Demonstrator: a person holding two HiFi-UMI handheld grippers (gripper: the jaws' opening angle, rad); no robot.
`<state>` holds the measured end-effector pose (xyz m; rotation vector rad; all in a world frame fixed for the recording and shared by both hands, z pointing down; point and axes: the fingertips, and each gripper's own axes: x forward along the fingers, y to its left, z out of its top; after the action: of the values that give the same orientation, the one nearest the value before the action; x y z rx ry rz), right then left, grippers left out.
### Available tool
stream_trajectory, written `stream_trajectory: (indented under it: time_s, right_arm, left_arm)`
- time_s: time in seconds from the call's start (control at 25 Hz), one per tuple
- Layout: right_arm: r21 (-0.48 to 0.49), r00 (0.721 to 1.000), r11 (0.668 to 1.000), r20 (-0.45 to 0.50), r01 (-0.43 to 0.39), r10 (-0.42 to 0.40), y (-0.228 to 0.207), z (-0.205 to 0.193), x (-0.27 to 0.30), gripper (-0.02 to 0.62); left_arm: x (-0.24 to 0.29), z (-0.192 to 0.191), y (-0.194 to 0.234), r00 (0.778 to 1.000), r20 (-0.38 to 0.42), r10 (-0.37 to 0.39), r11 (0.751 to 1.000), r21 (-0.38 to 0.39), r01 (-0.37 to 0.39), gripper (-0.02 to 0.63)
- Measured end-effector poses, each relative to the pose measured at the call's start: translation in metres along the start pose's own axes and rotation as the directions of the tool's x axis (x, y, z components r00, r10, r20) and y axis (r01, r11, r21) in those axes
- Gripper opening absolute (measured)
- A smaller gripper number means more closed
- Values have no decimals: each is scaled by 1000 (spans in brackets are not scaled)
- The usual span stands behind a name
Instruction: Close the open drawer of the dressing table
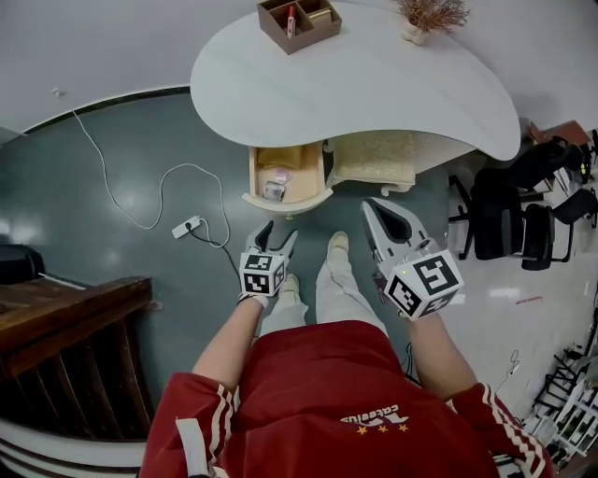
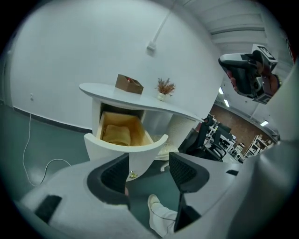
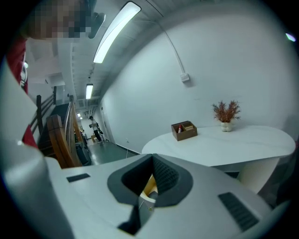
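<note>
The white dressing table has one drawer pulled open toward me, its curved white front carrying a small gold knob. Inside the wooden drawer lie a folded yellowish cloth and a small item. My left gripper hangs open just short of the drawer front, which shows beyond its jaws in the left gripper view. My right gripper is shut and empty, held right of the drawer and above table height.
A brown organiser box and a dried plant in a vase stand on the tabletop. A beige stool is tucked beside the drawer. A power strip with cable lies on the floor at left, wooden stairs near left, black chairs at right.
</note>
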<state>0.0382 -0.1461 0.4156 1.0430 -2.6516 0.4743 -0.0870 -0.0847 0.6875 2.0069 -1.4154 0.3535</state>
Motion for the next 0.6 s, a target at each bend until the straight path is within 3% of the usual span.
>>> stream_trajectory:
  time_s: [0.28, 0.6]
  right_arm:
    - [15, 997, 997, -41, -70, 71, -24, -10, 31, 5]
    - [51, 994, 996, -75, -74, 78, -48, -29, 36, 5]
  left_arm:
    - [37, -28, 20, 994, -66, 91, 986, -134, -99, 265]
    - [75, -67, 36, 980, -147, 132, 969, -188, -159, 255]
